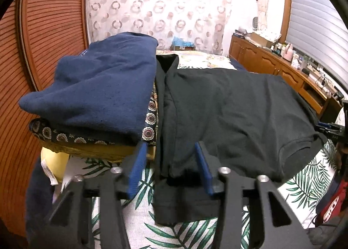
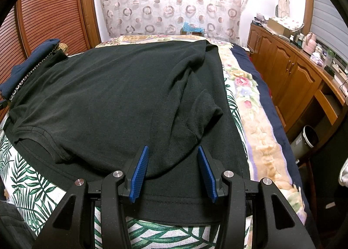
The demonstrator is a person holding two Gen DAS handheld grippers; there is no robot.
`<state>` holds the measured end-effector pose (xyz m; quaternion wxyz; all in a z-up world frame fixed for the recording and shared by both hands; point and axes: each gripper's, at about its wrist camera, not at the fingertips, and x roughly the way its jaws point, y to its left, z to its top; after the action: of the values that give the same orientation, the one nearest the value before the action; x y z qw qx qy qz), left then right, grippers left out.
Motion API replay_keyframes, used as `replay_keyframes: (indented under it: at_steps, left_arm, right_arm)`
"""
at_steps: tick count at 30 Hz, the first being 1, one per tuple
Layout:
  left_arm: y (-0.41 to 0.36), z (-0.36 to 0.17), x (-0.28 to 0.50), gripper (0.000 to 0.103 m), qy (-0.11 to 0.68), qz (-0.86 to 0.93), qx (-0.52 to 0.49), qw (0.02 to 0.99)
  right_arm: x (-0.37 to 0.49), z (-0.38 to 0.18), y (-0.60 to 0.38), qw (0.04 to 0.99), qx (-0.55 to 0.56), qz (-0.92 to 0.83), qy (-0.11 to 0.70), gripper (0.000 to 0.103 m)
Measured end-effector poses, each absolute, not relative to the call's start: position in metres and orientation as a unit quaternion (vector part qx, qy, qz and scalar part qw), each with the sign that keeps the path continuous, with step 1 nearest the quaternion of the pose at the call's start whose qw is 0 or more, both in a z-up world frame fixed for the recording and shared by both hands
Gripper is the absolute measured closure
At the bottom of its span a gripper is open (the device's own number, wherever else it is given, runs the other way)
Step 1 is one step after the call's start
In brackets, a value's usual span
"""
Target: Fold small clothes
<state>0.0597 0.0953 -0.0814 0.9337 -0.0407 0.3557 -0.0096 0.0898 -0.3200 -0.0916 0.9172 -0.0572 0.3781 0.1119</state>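
Black polo shirt [image 2: 121, 96] lies spread on the bed cover with green leaf print [image 2: 28, 186]. Seen from the right claw [image 2: 173, 175], the shirt's long axis runs from left to right: the collar end is far to the left, next to the pile of folded clothes, and the hem side is to the right, along the flowered blanket [image 2: 256, 131]. One short sleeve [image 2: 202, 107] is folded onto the body just ahead of this claw; the other sleeve lies nearer, to its left. The near edge of the shirt passes under the right claw. Its blue pads stand about half apart above the cloth and they do not press on it.

Seen from the left claw [image 1: 171, 166], the collar and placket [image 1: 167, 70] point away, and the body [image 1: 239, 105] stretches to the right. The left claw has also its pads half apart; the collar-side edge of the shirt sits between them, but the pads do not squeeze it. To the left of this claw is a folded navy garment [image 1: 97, 88] on top of a dark patterned cloth [image 1: 150, 118], and it touches the shirt's collar side.
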Motion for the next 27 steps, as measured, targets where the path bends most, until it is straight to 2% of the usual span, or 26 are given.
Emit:
replay_keyframes:
  at_steps: [15, 20, 27]
  left_arm:
    - [0.106, -0.115, 0.074, 0.054, 0.411, -0.009, -0.076, 0.908]
    - [0.113, -0.114, 0.071, 0.055, 0.397, -0.012, -0.1, 0.912]
    - [0.112, -0.116, 0.067, 0.069, 0.397, -0.019, -0.101, 0.912]
  right_arm:
    - [0.089, -0.091, -0.32, 0.917, -0.058, 0.113, 0.378, 0.054]
    - [0.089, -0.091, -0.32, 0.917, -0.057, 0.113, 0.377, 0.054]
    - [0.089, -0.091, -0.32, 0.917, -0.057, 0.114, 0.377, 0.054]
